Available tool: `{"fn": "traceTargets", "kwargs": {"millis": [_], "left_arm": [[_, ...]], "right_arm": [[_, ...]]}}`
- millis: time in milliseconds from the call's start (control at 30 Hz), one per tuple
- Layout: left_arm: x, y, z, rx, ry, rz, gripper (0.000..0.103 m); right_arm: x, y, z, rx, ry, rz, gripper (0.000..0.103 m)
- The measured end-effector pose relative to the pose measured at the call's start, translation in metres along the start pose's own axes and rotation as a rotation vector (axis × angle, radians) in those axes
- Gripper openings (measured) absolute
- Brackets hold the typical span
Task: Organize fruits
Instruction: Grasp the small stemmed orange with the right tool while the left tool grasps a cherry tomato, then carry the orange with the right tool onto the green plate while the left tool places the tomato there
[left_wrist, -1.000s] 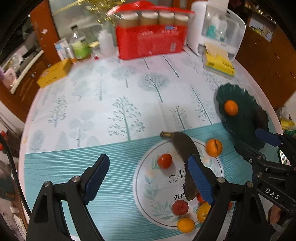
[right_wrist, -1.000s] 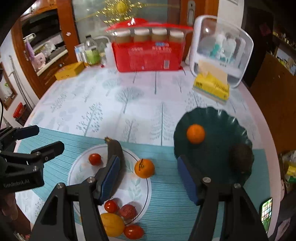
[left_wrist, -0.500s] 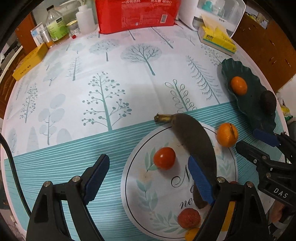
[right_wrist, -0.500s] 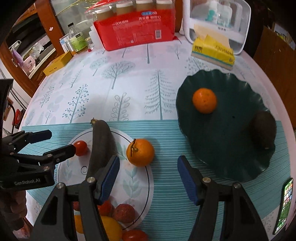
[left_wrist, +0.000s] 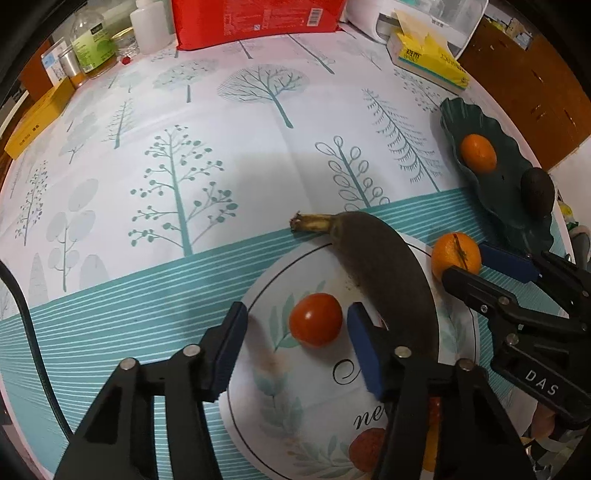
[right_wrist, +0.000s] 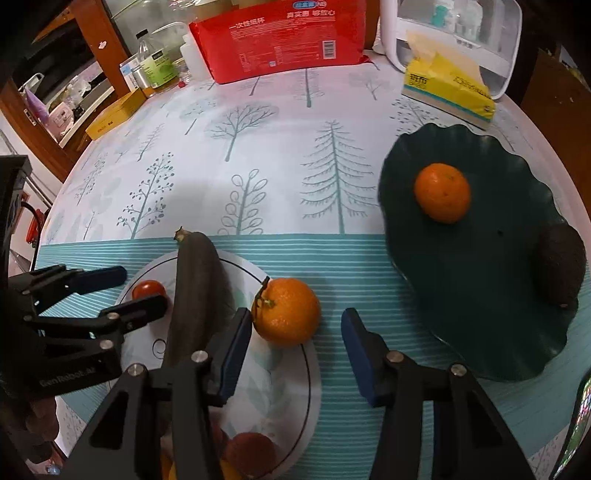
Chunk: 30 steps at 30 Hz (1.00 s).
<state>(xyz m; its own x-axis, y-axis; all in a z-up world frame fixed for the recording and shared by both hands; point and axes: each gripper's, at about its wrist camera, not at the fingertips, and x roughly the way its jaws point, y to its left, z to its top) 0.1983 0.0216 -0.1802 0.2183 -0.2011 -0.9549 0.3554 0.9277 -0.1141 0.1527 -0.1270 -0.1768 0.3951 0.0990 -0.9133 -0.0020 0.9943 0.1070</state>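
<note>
While an orange (right_wrist: 441, 192) and seemingly an avocado (right_wrist: 562, 265) sit in the green dish (right_wrist: 480, 295), both tongs gape empty over remaining fruit: left tongs (left_wrist: 293, 328) around a tomato (left_wrist: 315, 319), right tongs (right_wrist: 296, 339) beside another orange (right_wrist: 286, 311).

My table (right_wrist: 280, 155) is carrying a white plate (right_wrist: 295, 384) lower left, green dish (right_wrist: 480, 332) right, tissue box (right_wrist: 448, 86) upper right.

The light is soft and even, coming from above. A faint grey shadow lies on the worktop (left_wrist: 258, 177). Both views bend strongly at the edges, with black corners. The near fingers (right_wrist: 232, 354) look slightly blurred.
</note>
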Motion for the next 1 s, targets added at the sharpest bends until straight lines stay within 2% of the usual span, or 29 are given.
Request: {"fn": "traceTargets", "kwargs": {"millis": [133,267,467,667,1000], "left_arm": [[0.002,-0.004,0.0,0.017,-0.007,0.009,0.039],[0.001,-0.007,-0.001,0.029,-0.007,0.003,0.026],[-0.001,-0.009,-0.003,0.017,-0.01,0.016,0.025],[-0.025,-0.009,-0.008,0.0,-0.045,0.051,0.025],[-0.068,-0.052,-0.024,0.027,-0.081,0.067,0.025]], "right_arm": [[0.005,0.004,0.0,-0.015,0.015,0.02,0.04],[0.006,0.007,0.001,-0.031,0.005,0.002,0.04],[0.004,0.006,-0.002,-0.026,-0.003,0.006,0.038],[-0.012,0.005,-0.008,-0.032,-0.028,0.012,0.038],[-0.056,-0.006,-0.027,-0.049,-0.075,0.052,0.038]]}}
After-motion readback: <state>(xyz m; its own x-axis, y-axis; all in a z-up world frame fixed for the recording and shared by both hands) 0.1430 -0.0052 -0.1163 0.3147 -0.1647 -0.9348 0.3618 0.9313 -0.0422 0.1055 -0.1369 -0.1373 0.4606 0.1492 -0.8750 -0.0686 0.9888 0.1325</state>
